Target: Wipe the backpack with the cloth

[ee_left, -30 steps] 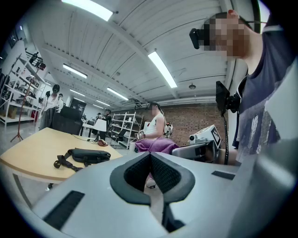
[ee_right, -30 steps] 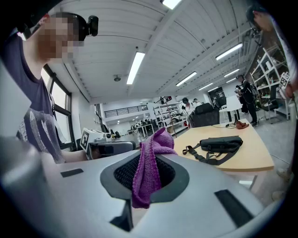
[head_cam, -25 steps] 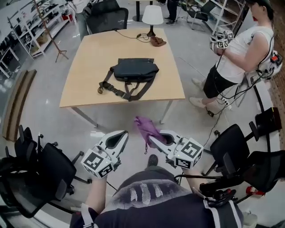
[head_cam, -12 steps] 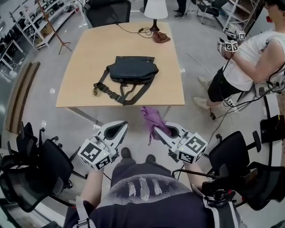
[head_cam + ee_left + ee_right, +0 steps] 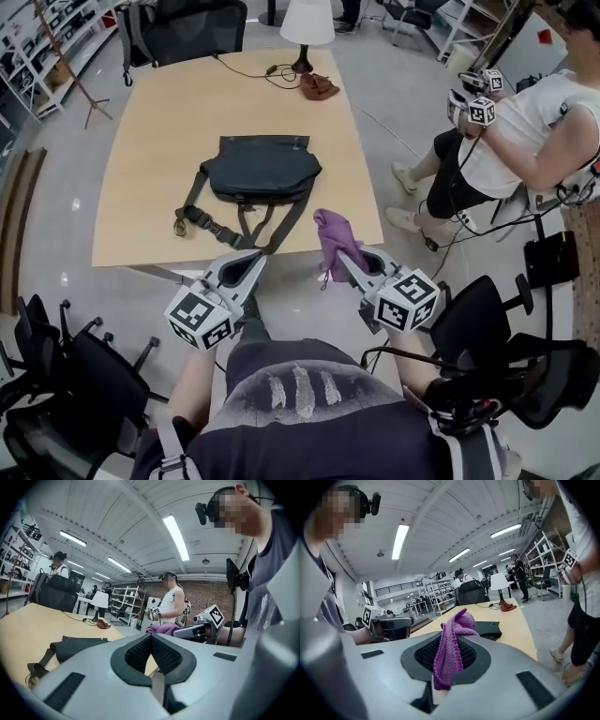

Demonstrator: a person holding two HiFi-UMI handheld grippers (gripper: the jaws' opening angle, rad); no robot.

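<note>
This is a lab-like open workroom. Metal shelf racks (image 5: pixel 42 47) line the walls, and rolling office chairs (image 5: pixel 89 375) surround a wooden worktop (image 5: pixel 150 131). Strip lights (image 5: pixel 176 537) run overhead past a brick wall (image 5: pixel 206 595), and another person (image 5: pixel 525 131) holds marker-cube devices.

light wooden table (image 5: pixel 150 131) on a grey floor (image 5: pixel 56 225). white-shaded lamp (image 5: pixel 307 19) at its far edge, just beside a small brown item (image 5: pixel 319 86); black cable (image 5: pixel 242 63) trailing across the top near them. black office chair (image 5: pixel 187 23) behind the far side, more black chairs (image 5: pixel 94 375) at lower left, another (image 5: pixel 473 323) at lower right. second person (image 5: pixel 520 131) in a white top and dark shorts standing to the right. shelving (image 5: pixel 47 42) and a wooden stand (image 5: pixel 70 67) at upper left.
</note>
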